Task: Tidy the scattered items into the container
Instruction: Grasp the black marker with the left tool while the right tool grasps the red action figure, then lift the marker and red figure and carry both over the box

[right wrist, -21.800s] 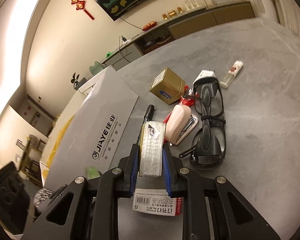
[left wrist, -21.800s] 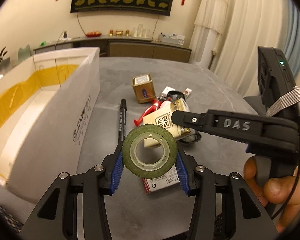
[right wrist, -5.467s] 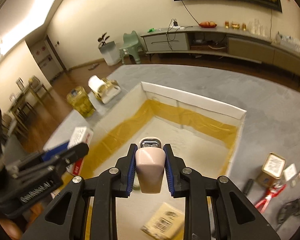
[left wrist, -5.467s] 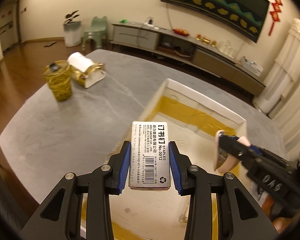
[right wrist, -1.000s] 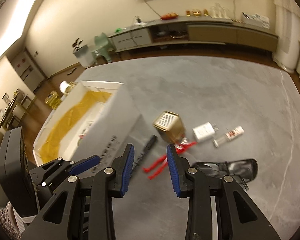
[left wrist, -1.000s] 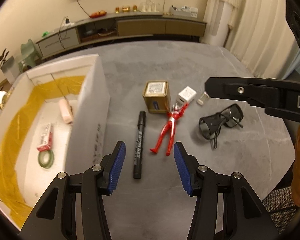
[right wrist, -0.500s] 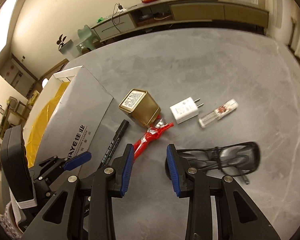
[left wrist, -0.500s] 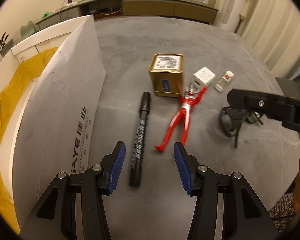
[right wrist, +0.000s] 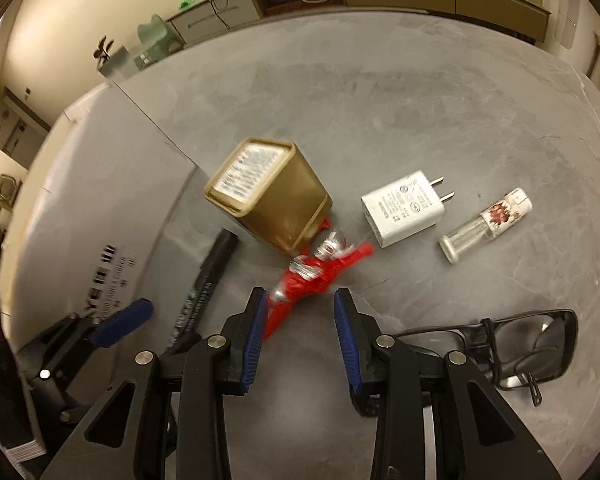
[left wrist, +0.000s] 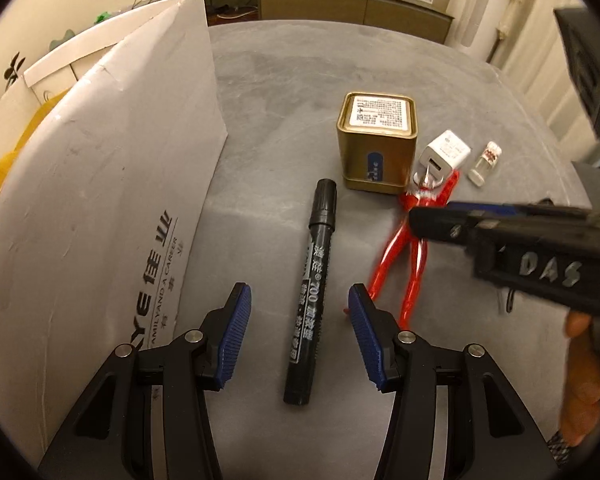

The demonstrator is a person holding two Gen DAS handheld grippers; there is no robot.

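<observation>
Black marker pen (left wrist: 314,292) is lying flat on the grey stone table (left wrist: 284,80), right in the gap of your left gripper (left wrist: 298,330), whose blue pads aren't touching it, so that one's released. Your right gripper (right wrist: 300,334) is hanging over the red plastic toy figure (right wrist: 320,268) with its jaws apart and gripping nothing. Just past the figure, the square gold tin (right wrist: 268,200) is standing, with the white cardboard box (left wrist: 100,220) sitting off to your left gripper's left side.
</observation>
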